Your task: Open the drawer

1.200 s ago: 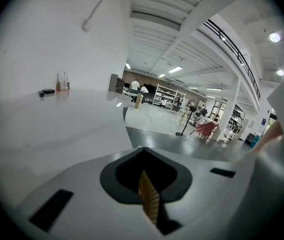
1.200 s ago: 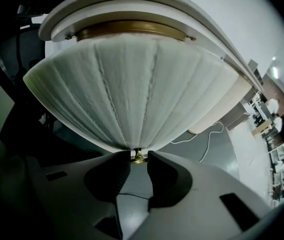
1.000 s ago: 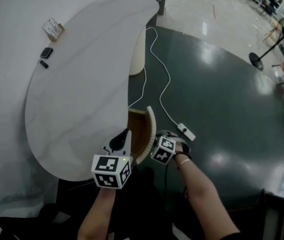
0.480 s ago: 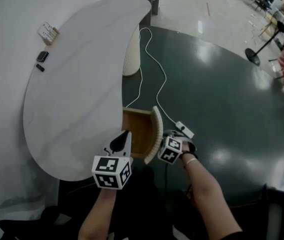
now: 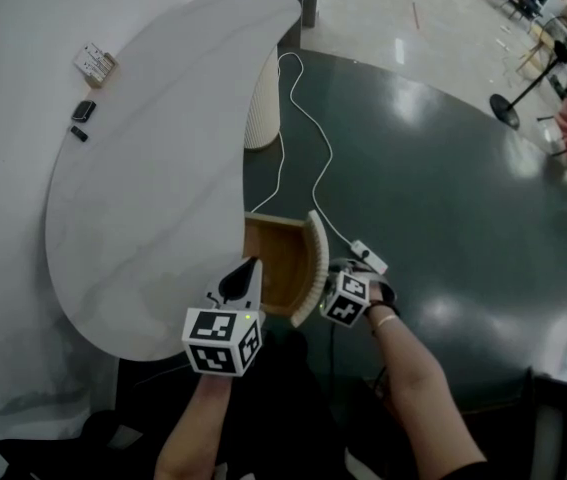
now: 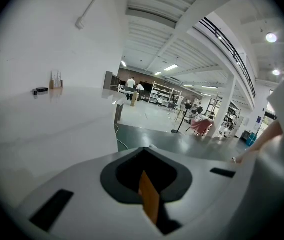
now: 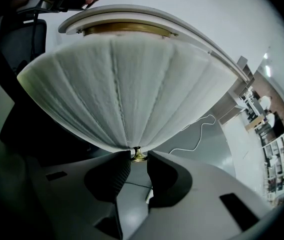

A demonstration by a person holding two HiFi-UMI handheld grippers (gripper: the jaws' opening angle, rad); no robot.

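Observation:
The drawer (image 5: 275,253) sticks out from under the white table (image 5: 143,188), its wooden inside showing behind a curved, ribbed white front (image 5: 312,265). My right gripper (image 5: 330,282) is at that front. In the right gripper view the ribbed front (image 7: 126,84) fills the frame and its small brass knob (image 7: 138,155) sits pinched between the two dark jaw tips of the right gripper (image 7: 138,160). My left gripper (image 5: 242,280) hovers shut over the table's near edge, just left of the drawer, holding nothing. In the left gripper view the left gripper (image 6: 145,154) points out across the tabletop.
A white cable (image 5: 308,138) runs over the dark floor to a small white block (image 5: 368,257) right of the drawer. The ribbed table leg (image 5: 261,108) stands farther back. A small box (image 5: 95,65) and two black items (image 5: 83,113) lie on the table's far left. A dark chair (image 5: 563,428) is at bottom right.
The drawer has come farther out from under the table, and my right gripper has moved right with its front. The left gripper has stayed in place.

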